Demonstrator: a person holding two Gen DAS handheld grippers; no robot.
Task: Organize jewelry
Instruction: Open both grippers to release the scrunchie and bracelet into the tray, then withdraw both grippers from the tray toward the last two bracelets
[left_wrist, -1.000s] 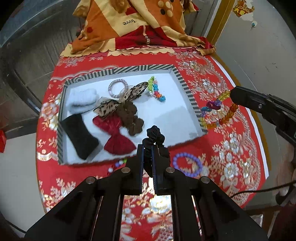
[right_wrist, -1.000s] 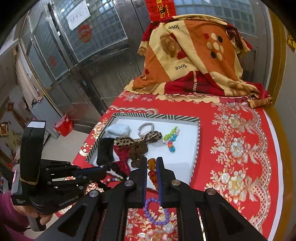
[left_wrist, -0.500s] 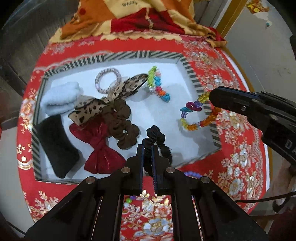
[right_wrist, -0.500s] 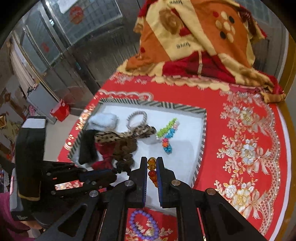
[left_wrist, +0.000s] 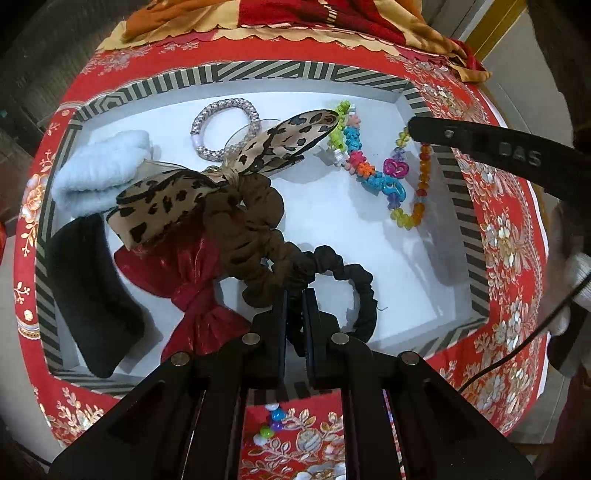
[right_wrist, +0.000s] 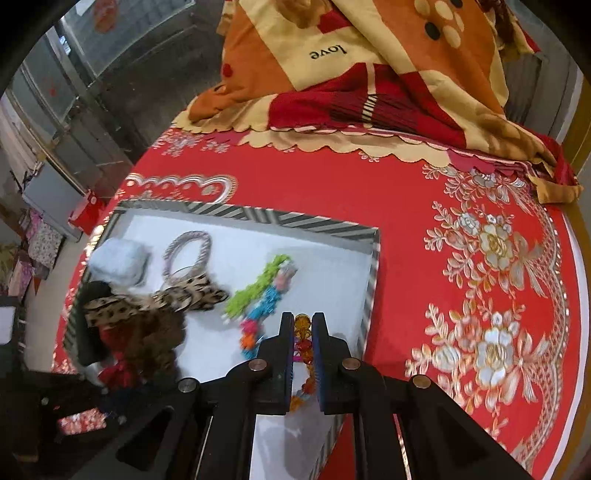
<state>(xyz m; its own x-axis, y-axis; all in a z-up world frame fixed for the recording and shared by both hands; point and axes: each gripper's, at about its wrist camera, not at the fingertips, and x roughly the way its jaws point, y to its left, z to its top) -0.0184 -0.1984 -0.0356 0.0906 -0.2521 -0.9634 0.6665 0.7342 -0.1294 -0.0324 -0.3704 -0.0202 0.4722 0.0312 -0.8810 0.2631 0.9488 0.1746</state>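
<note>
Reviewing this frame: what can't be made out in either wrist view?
- Left wrist view: loose coloured beads on the red cloth, mostly hidden by the left gripper.
- Right wrist view: multicoloured bead bracelet, its lower part hidden by the right gripper.
- Right wrist view: hair accessories in the striped tray, motion-blurred.

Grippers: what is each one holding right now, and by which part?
Left gripper pinches the black scrunchie at its near edge. Right gripper pinches the bead bracelet at its top, the loop hanging over the tray.
</note>
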